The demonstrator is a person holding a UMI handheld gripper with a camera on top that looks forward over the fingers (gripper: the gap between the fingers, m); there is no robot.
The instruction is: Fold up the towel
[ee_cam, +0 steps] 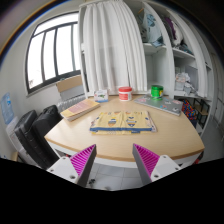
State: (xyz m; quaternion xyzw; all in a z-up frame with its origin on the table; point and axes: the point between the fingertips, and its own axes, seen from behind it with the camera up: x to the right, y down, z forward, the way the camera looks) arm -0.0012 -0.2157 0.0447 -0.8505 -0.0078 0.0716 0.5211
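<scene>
Patterned beige cloth towel (pixel 121 121) lies unfolded at centre frame on the round wooden bench (pixel 100 143); open fingers (pixel 116 160) hover empty, folding unstarted.

Table (pixel 100 140): light wood-look top, smooth, matt. Towel (pixel 121 122): soft cloth, printed, matt. Gripper (pixel 115 160) pads: magenta, ribbed, probably rubbery plastic. Red cup (pixel 125 93) and green cup (pixel 156 92): smooth plastic. Curtain (pixel 110 45): white cloth.
</scene>
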